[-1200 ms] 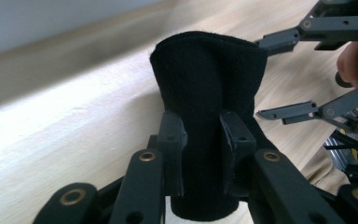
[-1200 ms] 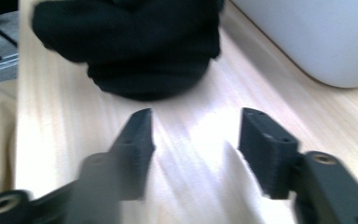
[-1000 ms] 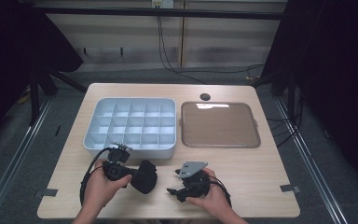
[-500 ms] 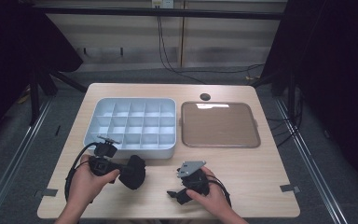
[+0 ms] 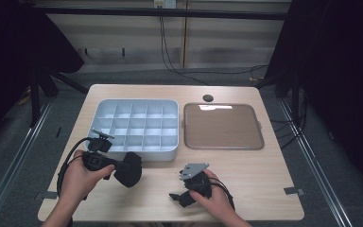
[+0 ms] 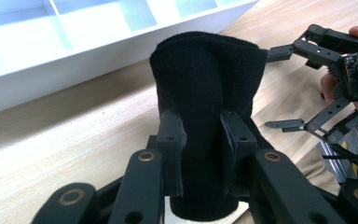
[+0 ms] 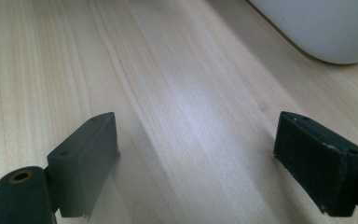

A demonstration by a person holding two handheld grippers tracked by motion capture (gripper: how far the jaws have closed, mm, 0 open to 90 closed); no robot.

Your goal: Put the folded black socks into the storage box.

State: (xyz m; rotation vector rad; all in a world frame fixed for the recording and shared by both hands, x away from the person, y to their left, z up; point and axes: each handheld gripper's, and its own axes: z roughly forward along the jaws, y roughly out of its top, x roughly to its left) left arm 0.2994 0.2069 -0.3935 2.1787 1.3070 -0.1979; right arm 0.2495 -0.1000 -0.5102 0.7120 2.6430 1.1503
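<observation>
Black two-jaw linkages with brass-coloured pivots are seen on the left gripper (image 5: 123, 169); a grey plate tops the right gripper (image 5: 177, 196).

Between my right gripper's (image 7: 196, 163) spread jaws I see only bare table (image 7: 177, 93); the path ahead is open until the white compartment tray's (image 7: 321, 28) rounded corner, up and to the right. My left gripper's (image 6: 200, 135) jaws pinch a black cloth (image 6: 205, 93), blocking the line ahead; the tray wall lies beyond-left.
</observation>
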